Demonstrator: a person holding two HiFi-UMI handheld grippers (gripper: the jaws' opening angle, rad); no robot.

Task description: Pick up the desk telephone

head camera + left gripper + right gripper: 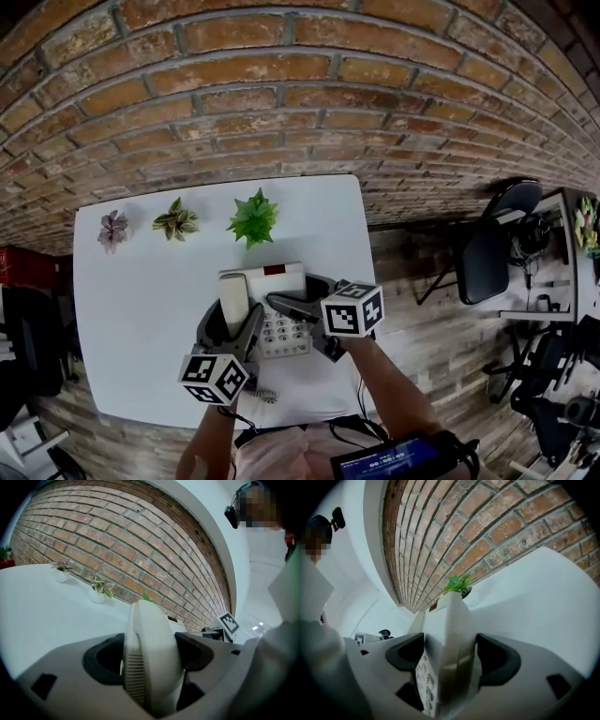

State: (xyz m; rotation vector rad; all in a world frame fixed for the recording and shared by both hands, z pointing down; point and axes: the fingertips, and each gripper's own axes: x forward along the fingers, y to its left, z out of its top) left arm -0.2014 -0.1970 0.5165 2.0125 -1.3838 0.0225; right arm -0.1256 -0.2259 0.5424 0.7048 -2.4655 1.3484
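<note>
Left gripper (232, 328) fingers clamped on handset (234, 298), right gripper (305, 326) fingers gripping desk telephone (274, 277) at its right edge, white worktop (141, 300)

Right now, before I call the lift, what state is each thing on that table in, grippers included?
left gripper: shut on the handset.
right gripper: shut on the telephone base's right edge.
handset: lying along the base's left side.
telephone base: keypad up; cannot tell whether it is off the table.
purple plant: upright.
variegated plant: upright.
green plant: upright, just behind the telephone base.
</note>
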